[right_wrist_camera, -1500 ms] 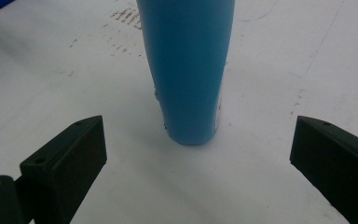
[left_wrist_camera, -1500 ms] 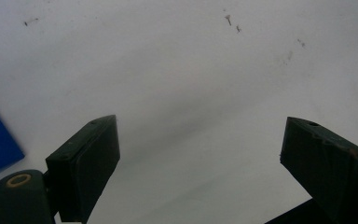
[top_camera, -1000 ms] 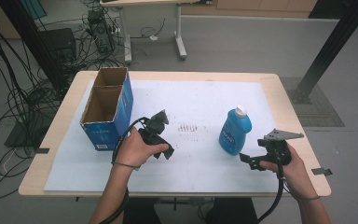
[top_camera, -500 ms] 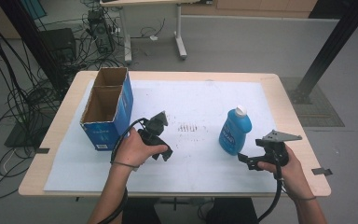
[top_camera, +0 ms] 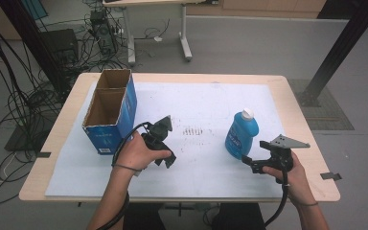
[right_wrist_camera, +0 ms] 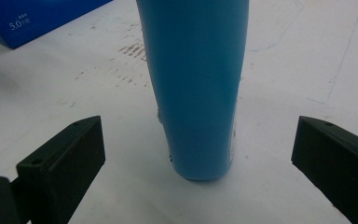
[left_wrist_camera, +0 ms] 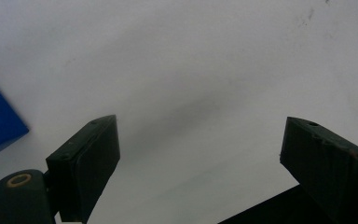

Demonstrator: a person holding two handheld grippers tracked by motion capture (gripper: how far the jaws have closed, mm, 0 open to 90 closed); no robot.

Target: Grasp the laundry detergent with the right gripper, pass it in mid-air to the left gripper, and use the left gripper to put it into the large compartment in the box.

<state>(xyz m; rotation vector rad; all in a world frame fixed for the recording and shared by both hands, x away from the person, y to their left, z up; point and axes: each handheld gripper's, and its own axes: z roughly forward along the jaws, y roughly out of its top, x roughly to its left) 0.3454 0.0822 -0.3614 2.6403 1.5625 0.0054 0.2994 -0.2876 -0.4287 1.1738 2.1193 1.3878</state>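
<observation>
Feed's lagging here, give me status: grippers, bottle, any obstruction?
Right gripper open, lined up on bottle, not touching. Left gripper open, empty, over mat. Bottle upright. Nothing between jaws and bottle; box far off.

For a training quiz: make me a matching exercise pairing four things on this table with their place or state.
Things:
1. blue bottle
2. cardboard box
3. left gripper
4. right gripper

States:
a. open-topped, at the table's left
b. jaws open over bare white sheet
c. upright, white cap on
d. jaws open, facing the bottle's base

Pairs: 1-c, 2-a, 3-b, 4-d
</observation>
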